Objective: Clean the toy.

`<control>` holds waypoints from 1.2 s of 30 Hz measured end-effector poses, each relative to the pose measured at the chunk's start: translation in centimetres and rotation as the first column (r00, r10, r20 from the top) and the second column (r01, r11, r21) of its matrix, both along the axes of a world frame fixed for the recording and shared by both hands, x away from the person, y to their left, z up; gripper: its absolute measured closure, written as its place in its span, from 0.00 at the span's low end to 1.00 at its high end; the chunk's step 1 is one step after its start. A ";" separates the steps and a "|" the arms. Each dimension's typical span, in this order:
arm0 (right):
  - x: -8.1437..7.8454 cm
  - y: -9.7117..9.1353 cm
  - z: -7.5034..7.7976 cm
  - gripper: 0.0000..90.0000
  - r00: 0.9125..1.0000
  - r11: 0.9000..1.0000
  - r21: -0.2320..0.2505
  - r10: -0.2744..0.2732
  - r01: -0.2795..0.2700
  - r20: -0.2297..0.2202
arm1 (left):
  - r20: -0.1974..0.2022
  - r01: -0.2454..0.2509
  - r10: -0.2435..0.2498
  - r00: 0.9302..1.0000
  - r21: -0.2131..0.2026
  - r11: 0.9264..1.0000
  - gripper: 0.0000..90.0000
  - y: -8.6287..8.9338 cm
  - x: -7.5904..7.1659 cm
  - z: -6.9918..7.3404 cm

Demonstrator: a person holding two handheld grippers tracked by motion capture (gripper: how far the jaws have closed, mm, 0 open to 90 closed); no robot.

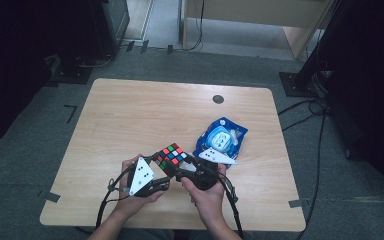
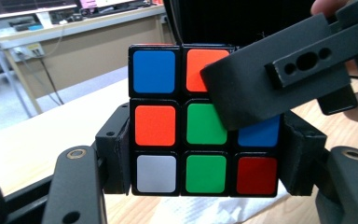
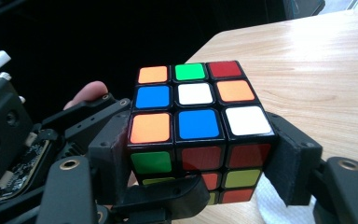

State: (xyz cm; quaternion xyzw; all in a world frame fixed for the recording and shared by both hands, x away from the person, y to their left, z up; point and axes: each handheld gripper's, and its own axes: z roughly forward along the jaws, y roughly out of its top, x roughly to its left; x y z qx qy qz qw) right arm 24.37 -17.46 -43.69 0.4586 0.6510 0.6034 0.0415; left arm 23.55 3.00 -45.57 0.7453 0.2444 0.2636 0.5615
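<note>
My left claw (image 2: pixel 204 163) clamps the scrambled, black-framed plastic twist-puzzle cube (image 1: pixel 172 156) by its bottom layer, pads flat on opposite side faces, holding it above the pale wooden table (image 1: pixel 130 115) near its six o'clock edge. I judge the cube light, rigid and smooth, its layers prone to swivel, so flat opposite faces suit best. My right claw (image 3: pixel 200 158) brackets it too, though I cannot tell whether its pads press. At two o'clock from the cube lies a blue plastic wet-wipe pouch (image 1: pixel 221 138), its contents hidden.
</note>
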 end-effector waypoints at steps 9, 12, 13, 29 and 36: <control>0.8 -1.7 1.1 0.39 1.000 1.000 -0.005 0.013 -0.013 -0.015 | 0.040 0.083 -0.085 0.996 0.059 0.995 0.31 0.3 0.1 -0.3; 1.3 -2.7 1.9 0.39 0.998 0.999 -0.021 0.046 -0.047 -0.050 | 0.050 0.080 -0.085 0.995 0.090 0.993 0.28 0.5 0.2 -0.4; 1.4 -3.1 2.1 0.39 0.997 0.998 -0.025 0.048 -0.049 -0.060 | 0.055 0.077 -0.083 0.995 0.102 0.992 0.28 0.6 0.3 -0.5; 1.5 -2.4 2.2 0.38 0.981 0.986 -0.070 0.144 -0.154 -0.129 | 0.132 0.046 -0.071 0.989 0.184 0.982 0.20 0.5 0.1 -0.9; 1.8 -2.2 2.0 0.38 0.973 0.979 -0.085 0.169 -0.184 -0.156 | 0.131 0.068 -0.097 0.987 0.213 0.975 0.17 -0.2 -0.2 -1.0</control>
